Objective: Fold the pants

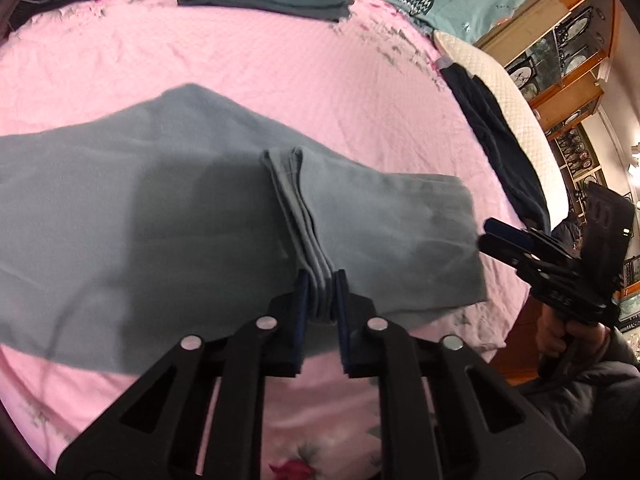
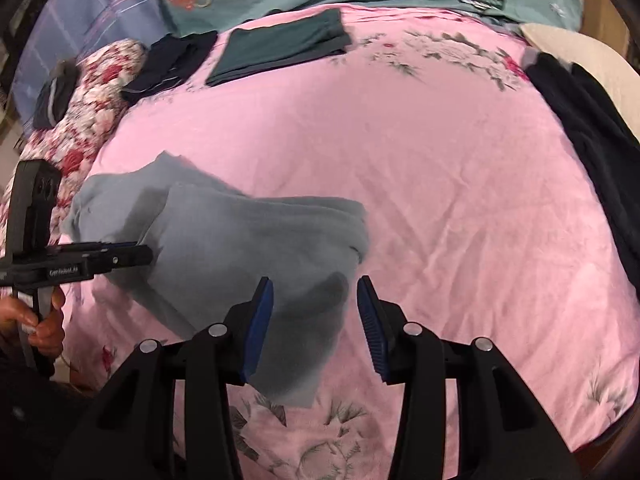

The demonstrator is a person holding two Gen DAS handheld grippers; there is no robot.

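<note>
On a pink floral bed (image 2: 440, 168), the left gripper (image 1: 323, 294) has its fingers clamped on the stacked hem edges of grey pants (image 1: 140, 208), whose long axis runs away to that gripper's left across the sheet. The right gripper (image 2: 316, 320) hangs above the folded end, fingers parted with nothing pinched; the cloth lies just below and ahead of them. The left hand is plainly the nearer. White lettering on the left gripper's body is too blurred to read surely.
</note>
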